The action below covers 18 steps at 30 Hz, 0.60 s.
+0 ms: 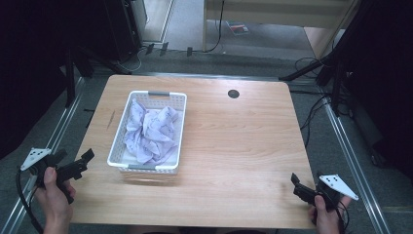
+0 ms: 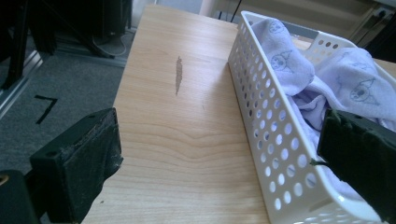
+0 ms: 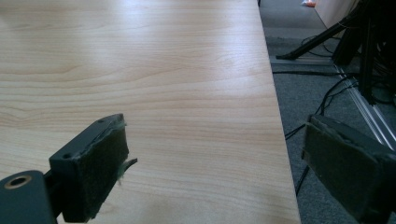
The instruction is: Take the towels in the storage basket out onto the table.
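A wooden table point(image 1: 234, 146) bears a white perforated basket point(image 1: 178, 129) on its left half, a crumpled lilac cloth point(image 1: 151, 131) inside. The left gripper point(image 1: 75, 163) hovers just beside the basket's near left corner, jaws released; the right gripper point(image 1: 298, 187) hangs at the table's near right corner, likewise released and empty.

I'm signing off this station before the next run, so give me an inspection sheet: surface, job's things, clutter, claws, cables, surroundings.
Surface: wooden table, a dark streak left of the basket, a round grommet hole near the far edge.
Job's things: white perforated basket holding a crumpled pale lilac printed cloth.
Clutter: nothing seen.
Claws: left claw open at the table's near left edge, beside the basket; right claw open at the near right corner. Nothing between the jaws of either.
Cables: black cable trailing from the left claw; loose cables on the floor right of the table.
Surroundings: grey carpet, metal rails, dark stands.
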Motion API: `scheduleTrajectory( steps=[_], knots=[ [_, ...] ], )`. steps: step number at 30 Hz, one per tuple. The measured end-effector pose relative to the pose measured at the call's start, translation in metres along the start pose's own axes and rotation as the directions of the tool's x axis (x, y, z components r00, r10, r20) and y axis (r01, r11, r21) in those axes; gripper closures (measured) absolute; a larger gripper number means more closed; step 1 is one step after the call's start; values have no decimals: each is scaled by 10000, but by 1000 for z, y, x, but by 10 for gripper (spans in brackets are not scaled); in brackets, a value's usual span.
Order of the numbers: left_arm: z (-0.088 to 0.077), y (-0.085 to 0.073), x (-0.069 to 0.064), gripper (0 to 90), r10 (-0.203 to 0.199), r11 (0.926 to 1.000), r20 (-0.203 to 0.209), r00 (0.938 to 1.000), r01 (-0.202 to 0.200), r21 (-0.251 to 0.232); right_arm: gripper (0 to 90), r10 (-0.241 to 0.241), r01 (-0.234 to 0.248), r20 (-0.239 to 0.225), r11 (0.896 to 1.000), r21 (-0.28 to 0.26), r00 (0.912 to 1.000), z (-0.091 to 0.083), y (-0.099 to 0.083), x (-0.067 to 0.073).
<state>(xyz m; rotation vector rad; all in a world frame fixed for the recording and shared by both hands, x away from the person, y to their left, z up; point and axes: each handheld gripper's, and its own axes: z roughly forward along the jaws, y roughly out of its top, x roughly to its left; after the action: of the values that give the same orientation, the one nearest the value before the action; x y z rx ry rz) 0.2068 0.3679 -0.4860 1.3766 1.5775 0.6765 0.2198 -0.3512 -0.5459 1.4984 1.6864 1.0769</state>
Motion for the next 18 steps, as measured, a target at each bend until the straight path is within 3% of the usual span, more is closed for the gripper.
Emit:
scheduleTrajectory(
  steps=[5,11,18],
  knots=[
    [2,14,-9,2,248,9996,39,9997,-248,138,59,-326,327,75,9994,-75,9994,0,0,3],
    [8,31,-23,1,446,9984,46,9990,-448,353,54,-274,275,-166,9996,26,9995,-1,-1,2],
    [21,39,-38,1,799,9935,283,9964,-819,785,39,-340,342,-333,9994,60,9989,-1,-1,2]
  ],
)
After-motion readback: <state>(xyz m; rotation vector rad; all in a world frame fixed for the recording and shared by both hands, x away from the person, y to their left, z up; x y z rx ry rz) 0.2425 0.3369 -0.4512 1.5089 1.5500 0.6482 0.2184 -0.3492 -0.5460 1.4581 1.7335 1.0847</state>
